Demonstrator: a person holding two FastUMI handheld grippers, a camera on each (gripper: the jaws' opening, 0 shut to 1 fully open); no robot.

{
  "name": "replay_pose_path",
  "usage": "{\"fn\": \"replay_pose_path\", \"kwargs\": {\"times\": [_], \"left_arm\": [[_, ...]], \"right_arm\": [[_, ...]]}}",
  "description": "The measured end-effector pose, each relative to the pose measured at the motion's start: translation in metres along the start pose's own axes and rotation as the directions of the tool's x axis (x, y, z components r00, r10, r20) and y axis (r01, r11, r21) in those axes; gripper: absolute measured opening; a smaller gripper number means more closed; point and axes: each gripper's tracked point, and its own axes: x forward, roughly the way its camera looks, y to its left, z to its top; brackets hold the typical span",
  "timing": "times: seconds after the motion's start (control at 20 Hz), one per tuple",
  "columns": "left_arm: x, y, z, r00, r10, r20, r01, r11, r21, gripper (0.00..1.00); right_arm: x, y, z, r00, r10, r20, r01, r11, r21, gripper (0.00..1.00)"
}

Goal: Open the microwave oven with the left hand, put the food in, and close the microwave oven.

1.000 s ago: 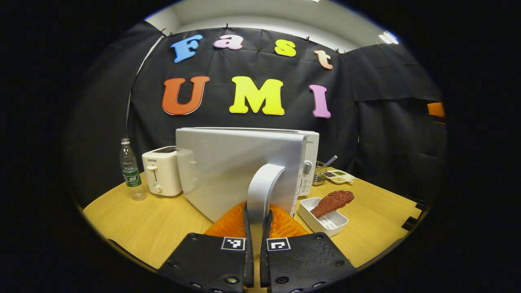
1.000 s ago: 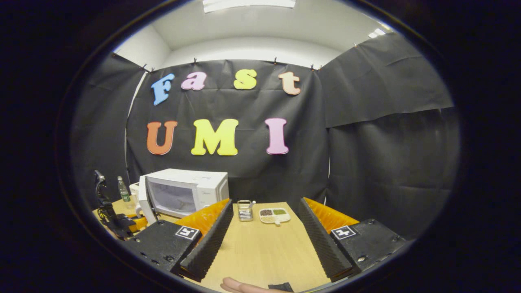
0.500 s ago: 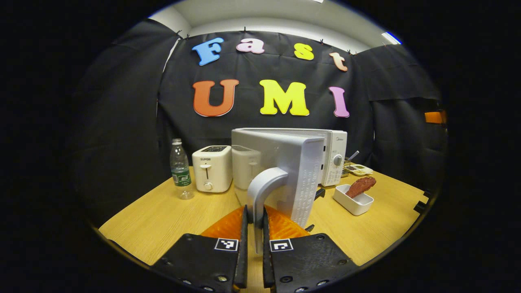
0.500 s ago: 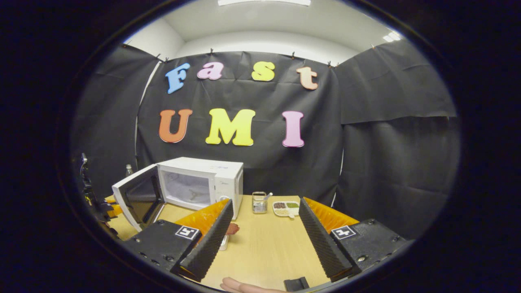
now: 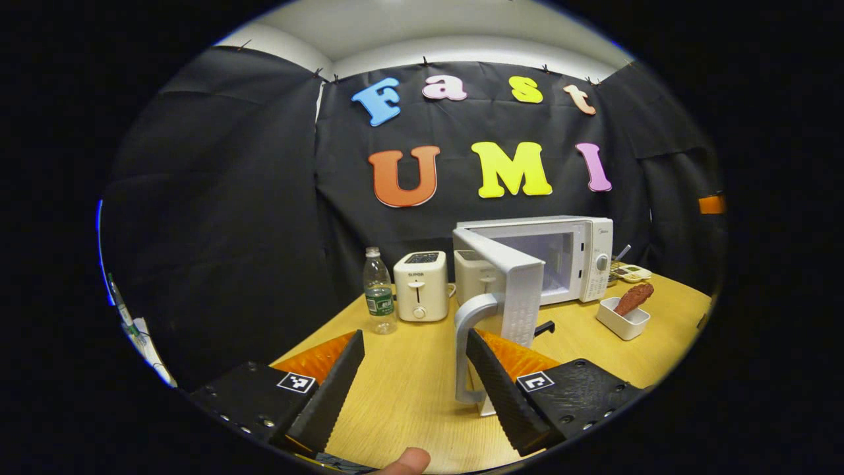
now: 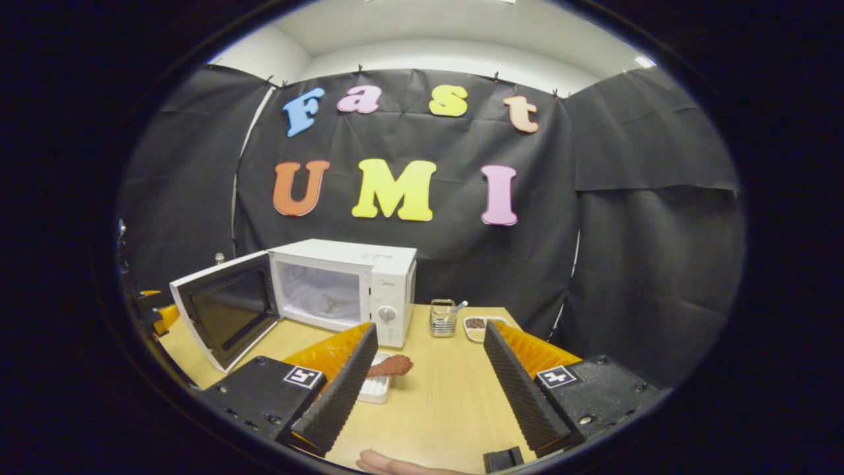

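Pale wooden tabletop (image 5: pixel 409 389) carrying everything; boxy white microwave oven (image 6: pixel 343 284) at back, cavity exposed, white-framed dark-glass door (image 6: pixel 227 310) swung wide toward oven's left

Door-opening looks done; step in hand judged as food pickup with right side

Left gripper (image 5: pixel 412 389) released, fingers spread, curved grey door handle (image 5: pixel 465 349) standing free between them, nearer the right-hand finger, contact there not clear. Best backed straight off handle without nudging door, then parked left of door, clear of cavity mouth

Right gripper (image 6: pixel 428 379) spread wide, grasping nothing, hovering low over tabletop in front of oven

Task thing: reddish-brown drumstick-shaped food piece (image 6: pixel 390 365) lying across small white rectangular plastic tray (image 6: pixel 376 389), on tabletop just in front of oven's control-panel end, partly hidden behind right gripper's left-hand finger. Also seen in left gripper view, food (image 5: pixel 633 298) in tray (image 5: pixel 623 324), right of oven

To do well: shift right gripper leftward to centre on tray, come down, clench across tray's short walls rather than on food, since a rounded piece would likely roll. Lift level, slide in through open cavity, stay clear of door edge and control panel

Small wire condiment basket (image 6: pixel 443 318) behind, well apart, no obstacle
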Motion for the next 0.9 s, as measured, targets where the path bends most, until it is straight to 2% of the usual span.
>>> {"fn": "replay_pose_path", "kwargs": {"times": [0.05, 0.1, 0.15, 0.2, 0.25, 0.3, 0.35, 0.45, 0.5, 0.55, 0.6, 0.65, 0.75, 0.85, 0.9], "left_arm": [[-0.008, 0.001, 0.009, 1.000, 0.012, 0.014, -0.012, 1.000, 0.000, 0.87], [-0.015, 0.002, 0.020, 0.999, 0.028, 0.030, -0.028, 1.000, -0.007, 0.95], [-0.024, 0.004, 0.031, 0.998, 0.042, 0.041, -0.041, 0.999, -0.011, 0.95], [-0.030, 0.003, 0.039, 0.998, 0.054, 0.045, -0.053, 0.999, -0.008, 0.95], [-0.038, 0.003, 0.050, 0.996, 0.064, 0.056, -0.064, 0.998, -0.007, 0.95], [-0.044, 0.000, 0.061, 0.995, 0.071, 0.065, -0.071, 0.997, -0.010, 0.95], [-0.048, -0.006, 0.068, 0.996, 0.071, 0.060, -0.070, 0.997, -0.015, 0.95], [-0.055, -0.018, 0.083, 0.996, 0.061, 0.062, -0.060, 0.998, -0.033, 0.95], [-0.057, -0.025, 0.092, 0.996, 0.056, 0.069, -0.053, 0.997, -0.050, 0.95], [-0.059, -0.034, 0.100, 0.996, 0.042, 0.075, -0.037, 0.997, -0.070, 0.95], [-0.059, -0.045, 0.108, 0.996, 0.026, 0.081, -0.019, 0.995, -0.096, 0.91], [-0.059, -0.058, 0.116, 0.996, -0.002, 0.089, 0.013, 0.992, -0.122, 0.94], [-0.060, -0.085, 0.127, 0.993, -0.063, 0.097, 0.076, 0.986, -0.148, 0.95], [-0.058, -0.097, 0.136, 0.991, -0.084, 0.109, 0.099, 0.985, -0.142, 0.95], [-0.059, -0.103, 0.141, 0.989, -0.090, 0.116, 0.105, 0.986, -0.133, 0.94]], "right_arm": [[0.009, 0.001, -0.006, 1.000, 0.010, -0.024, -0.010, 1.000, -0.004, 1.00], [0.018, 0.003, -0.013, 0.999, 0.025, -0.046, -0.025, 1.000, -0.006, 1.00], [0.027, 0.003, -0.020, 0.997, 0.040, -0.072, -0.041, 0.999, -0.004, 0.95], [0.038, 0.003, -0.027, 0.993, 0.056, -0.102, -0.056, 0.998, 0.002, 1.00], [0.049, 0.003, -0.036, 0.988, 0.074, -0.137, -0.074, 0.997, 0.011, 1.00], [0.059, 0.003, -0.045, 0.981, 0.090, -0.170, -0.088, 0.996, 0.019, 0.96], [0.068, 0.003, -0.053, 0.973, 0.108, -0.203, -0.103, 0.994, 0.036, 1.00], [0.082, 0.010, -0.065, 0.951, 0.168, -0.261, -0.150, 0.985, 0.088, 1.00], [0.089, 0.011, -0.070, 0.941, 0.188, -0.282, -0.164, 0.981, 0.108, 0.95], [0.097, 0.011, -0.073, 0.933, 0.202, -0.299, -0.175, 0.978, 0.116, 0.95], [0.104, 0.010, -0.078, 0.925, 0.211, -0.316, -0.182, 0.976, 0.120, 1.00], [0.112, 0.008, -0.081, 0.919, 0.216, -0.330, -0.185, 0.975, 0.122, 1.00], [0.127, 0.006, -0.089, 0.903, 0.236, -0.359, -0.201, 0.971, 0.131, 1.00], [0.139, 0.008, -0.097, 0.875, 0.283, -0.392, -0.235, 0.958, 0.165, 1.00], [0.143, 0.011, -0.102, 0.858, 0.315, -0.405, -0.257, 0.947, 0.192, 0.94]]}}
